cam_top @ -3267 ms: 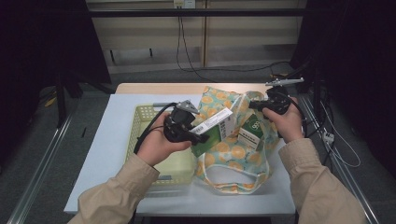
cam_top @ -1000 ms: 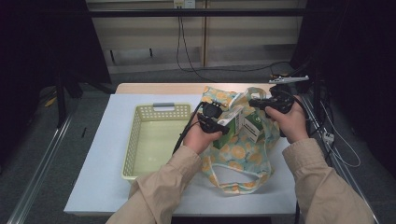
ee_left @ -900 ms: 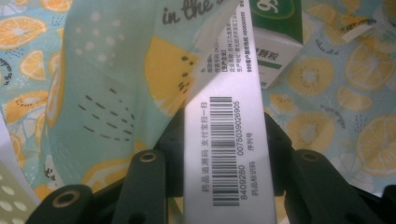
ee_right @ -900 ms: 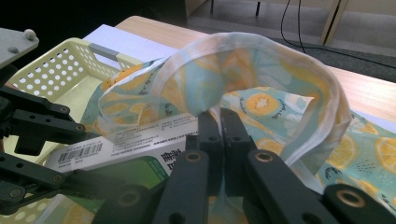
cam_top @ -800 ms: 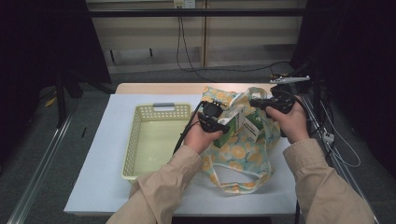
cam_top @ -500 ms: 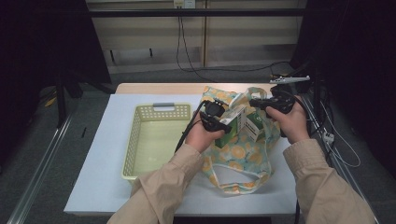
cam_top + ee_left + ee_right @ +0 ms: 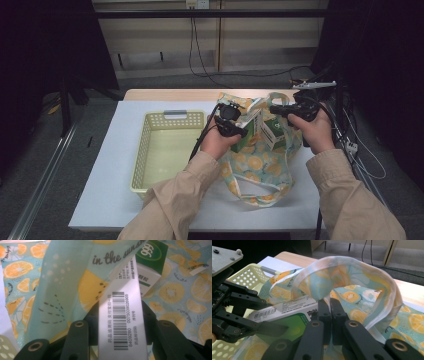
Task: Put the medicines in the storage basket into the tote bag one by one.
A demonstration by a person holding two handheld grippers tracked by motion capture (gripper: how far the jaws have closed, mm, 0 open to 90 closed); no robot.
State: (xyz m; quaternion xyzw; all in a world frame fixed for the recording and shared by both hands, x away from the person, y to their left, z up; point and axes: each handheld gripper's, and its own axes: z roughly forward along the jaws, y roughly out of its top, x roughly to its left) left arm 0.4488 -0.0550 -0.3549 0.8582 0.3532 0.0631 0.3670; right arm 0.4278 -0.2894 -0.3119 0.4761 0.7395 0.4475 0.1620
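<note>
One box (image 7: 122, 322), one fruit-print bag (image 7: 260, 165), one yellow basket (image 7: 167, 150) and two grippers sit over one white table (image 7: 110, 195). The box's far end is tucked under the bag's cloth, and how deep it reaches is hard to judge. The left gripper (image 7: 235, 127) clamps the box lengthwise between its jaws at the bag's mouth, while the right gripper (image 7: 329, 306) pinches the bag's rim fully closed, apparently holding it open.

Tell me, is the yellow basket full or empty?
Empty. In the high view the pale yellow plastic basket with holes shows its bare floor, with nothing lying inside. The green-and-white box sits at the orange-print cloth bag instead.
</note>
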